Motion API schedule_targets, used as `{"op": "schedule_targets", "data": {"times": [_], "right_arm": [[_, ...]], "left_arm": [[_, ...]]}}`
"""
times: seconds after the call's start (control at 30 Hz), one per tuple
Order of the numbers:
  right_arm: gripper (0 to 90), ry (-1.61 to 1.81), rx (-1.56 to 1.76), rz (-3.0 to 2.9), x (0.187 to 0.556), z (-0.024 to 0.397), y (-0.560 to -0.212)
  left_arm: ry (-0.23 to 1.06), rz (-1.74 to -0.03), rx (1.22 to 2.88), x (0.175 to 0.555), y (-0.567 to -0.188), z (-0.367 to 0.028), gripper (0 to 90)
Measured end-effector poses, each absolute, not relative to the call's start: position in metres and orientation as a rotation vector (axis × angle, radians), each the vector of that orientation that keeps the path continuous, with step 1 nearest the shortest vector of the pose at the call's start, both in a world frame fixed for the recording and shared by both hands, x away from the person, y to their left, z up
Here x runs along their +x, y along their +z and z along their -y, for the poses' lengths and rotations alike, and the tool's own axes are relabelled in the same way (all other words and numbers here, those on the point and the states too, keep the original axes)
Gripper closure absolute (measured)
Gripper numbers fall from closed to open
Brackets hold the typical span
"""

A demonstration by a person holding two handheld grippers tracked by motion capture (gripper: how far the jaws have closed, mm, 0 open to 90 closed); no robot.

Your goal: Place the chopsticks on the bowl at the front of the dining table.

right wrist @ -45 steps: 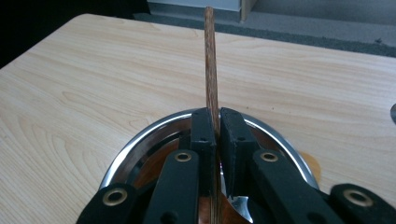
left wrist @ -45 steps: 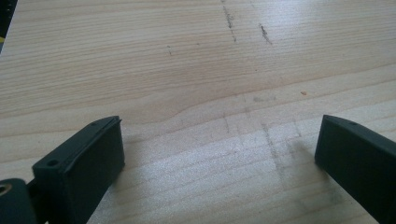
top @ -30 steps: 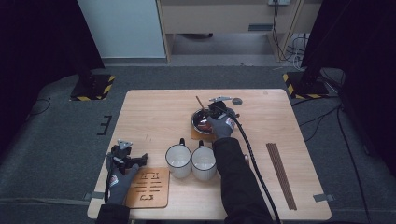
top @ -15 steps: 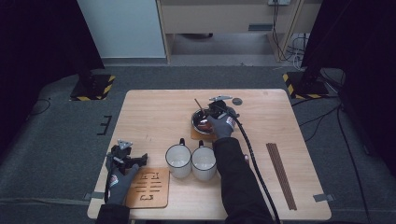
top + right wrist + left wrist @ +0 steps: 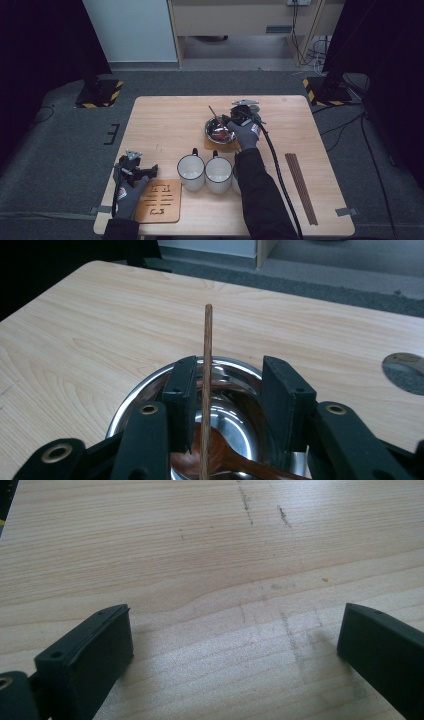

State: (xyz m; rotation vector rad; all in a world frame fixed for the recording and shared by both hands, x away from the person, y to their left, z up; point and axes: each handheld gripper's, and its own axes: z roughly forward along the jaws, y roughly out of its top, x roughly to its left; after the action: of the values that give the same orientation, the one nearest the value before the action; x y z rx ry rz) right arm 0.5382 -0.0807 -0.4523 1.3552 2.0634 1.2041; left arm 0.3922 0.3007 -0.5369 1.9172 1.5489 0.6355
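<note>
A steel bowl [image 5: 219, 131] stands on a wooden coaster [image 5: 215, 146] at the table's middle back. In the bowl [image 5: 130, 405] lie a wooden spoon [image 5: 235, 460] and a thin wooden stick [image 5: 207, 350] that leans up out of it toward the far left [image 5: 214, 113]. My right gripper [image 5: 227, 122] hovers over the bowl's right side. Its jaws [image 5: 227, 390] have just been opening; the stick stands between them, close to the left pad, with the right pad well away. My left gripper [image 5: 142, 170] rests open near the front left corner, with only bare wood between its jaws [image 5: 235, 640].
Two white mugs [image 5: 191, 170] [image 5: 218, 172] stand side by side in front of the bowl. A slotted wooden trivet [image 5: 159, 200] lies beside the left hand. Several dark sticks [image 5: 300, 187] lie along the right side. A small round disc [image 5: 255, 107] sits behind the right gripper.
The right gripper has opened its jaws and lifted slightly above the bowl, with the stick left leaning in it. The left hand has not moved.
</note>
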Motion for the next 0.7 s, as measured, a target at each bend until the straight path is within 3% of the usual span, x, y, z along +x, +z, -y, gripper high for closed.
{"op": "schedule_targets", "data": {"times": [0.7], "right_arm": [[53.5, 1.220, 1.247, -2.009, 0.504, 0.130, -0.404]], "left_arm": [[0.636, -1.549, 1.917, 0.392, -0.537, -0.301, 0.3]]}}
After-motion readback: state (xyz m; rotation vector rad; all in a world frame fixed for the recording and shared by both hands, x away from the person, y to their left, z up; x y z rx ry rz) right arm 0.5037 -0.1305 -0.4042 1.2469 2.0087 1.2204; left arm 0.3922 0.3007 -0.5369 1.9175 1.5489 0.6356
